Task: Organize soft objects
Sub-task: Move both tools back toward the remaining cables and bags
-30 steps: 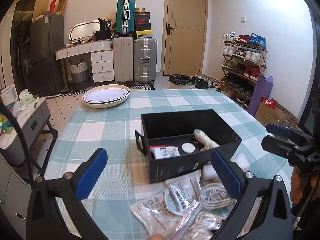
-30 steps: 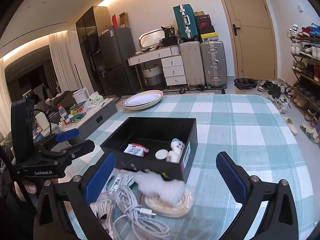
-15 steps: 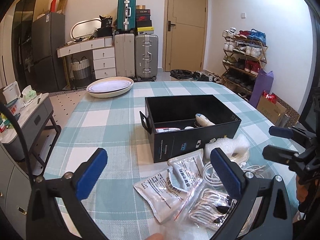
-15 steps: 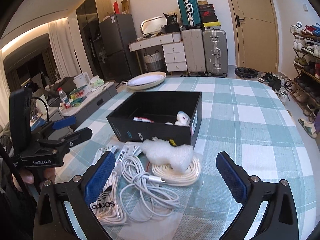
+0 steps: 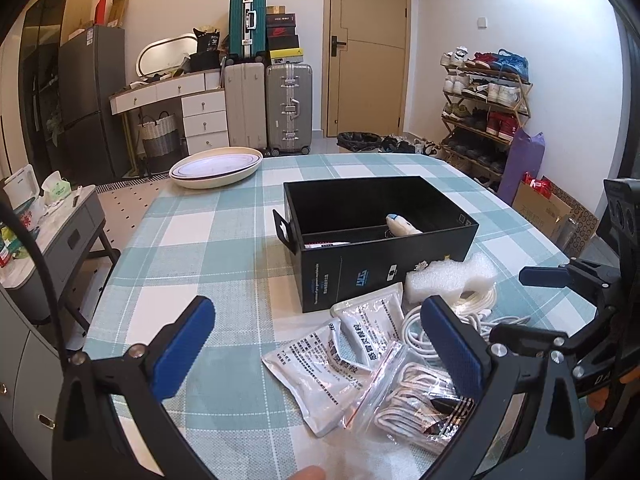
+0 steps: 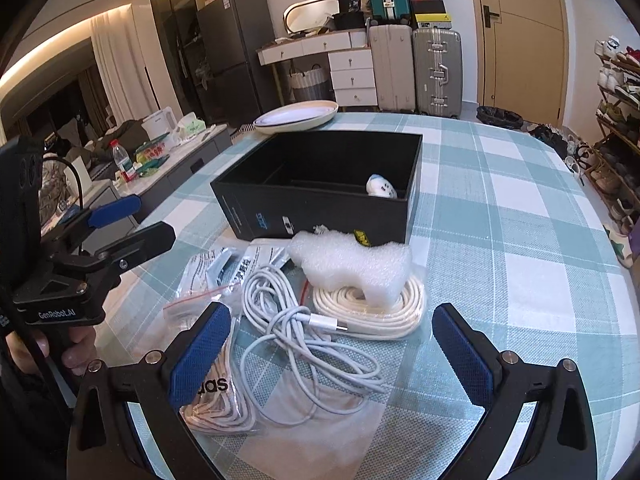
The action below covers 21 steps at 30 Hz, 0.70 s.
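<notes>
On a desk (image 6: 520,208) covered with a teal and white checked cloth, a heap of soft items is seen lying just in front of an open black box (image 6: 320,184). Closest to the box, a lump of white foam (image 6: 352,268) is draped over a flat coil of cream cable (image 6: 372,308), touching both the coil and the box's near wall. Beside it, towards the left, a loose tangle of white charging cable (image 6: 304,340) is spread out, its long run pointing back towards the right gripper (image 6: 332,364). Further left, white sachets (image 5: 340,344) and a clear zip bag of cords (image 5: 408,396) are overlapped. The right gripper is held low, with its blue-padded fingers (image 6: 200,356) spread wide and nothing between them; the charging cable lies straight ahead and partly between them, so this hand is judged the nearer one for the cable and foam. The left gripper (image 5: 320,356) is likewise held with its fingers wide and empty, the sachets lying directly ahead and the zip bag beneath its right finger. Inside the box, a small white plush toy (image 6: 380,186) with a blue top is rested against the near wall, and a red and white packet (image 5: 326,244) is glimpsed at the other end; the remaining floor is hidden by the walls.
</notes>
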Tool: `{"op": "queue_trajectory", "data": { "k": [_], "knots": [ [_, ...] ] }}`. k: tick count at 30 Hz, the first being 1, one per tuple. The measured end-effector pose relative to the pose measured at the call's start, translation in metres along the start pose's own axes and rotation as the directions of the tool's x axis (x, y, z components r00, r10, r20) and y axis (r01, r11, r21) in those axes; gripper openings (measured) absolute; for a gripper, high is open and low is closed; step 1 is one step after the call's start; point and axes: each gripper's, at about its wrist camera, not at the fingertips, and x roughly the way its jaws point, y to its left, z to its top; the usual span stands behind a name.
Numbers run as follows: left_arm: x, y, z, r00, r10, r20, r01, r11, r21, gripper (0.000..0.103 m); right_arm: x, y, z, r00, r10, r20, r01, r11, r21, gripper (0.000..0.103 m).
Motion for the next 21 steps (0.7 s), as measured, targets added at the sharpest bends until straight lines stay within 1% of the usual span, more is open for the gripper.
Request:
{"op": "queue_trajectory", "data": {
  "k": [7, 12, 15, 21],
  "knots": [
    [0.006, 0.001, -0.003, 1.000, 0.001, -0.023, -0.001, 1.000, -0.006, 0.103, 0.014, 0.004, -0.005, 0.999, -0.018, -0.049, 0.017, 1.000, -0.013, 0.102],
    [0.010, 0.003, -0.006, 0.999, 0.004, -0.036, -0.004, 1.000, -0.009, 0.103, 0.020, -0.003, -0.009, 0.996, -0.029, -0.085, 0.029, 1.000, -0.007, 0.102],
    [0.012, 0.004, -0.007, 0.999, 0.002, -0.044, -0.003, 1.000, -0.020, 0.103, 0.020, -0.003, -0.010, 0.993, -0.049, -0.105, 0.045, 0.998, -0.040, 0.102],
    [0.013, 0.005, -0.007, 0.999, 0.002, -0.047, -0.003, 1.000, -0.018, 0.103, 0.019, -0.007, -0.012, 0.988, -0.060, -0.145, 0.048, 0.995, -0.085, 0.102]
  ]
}}
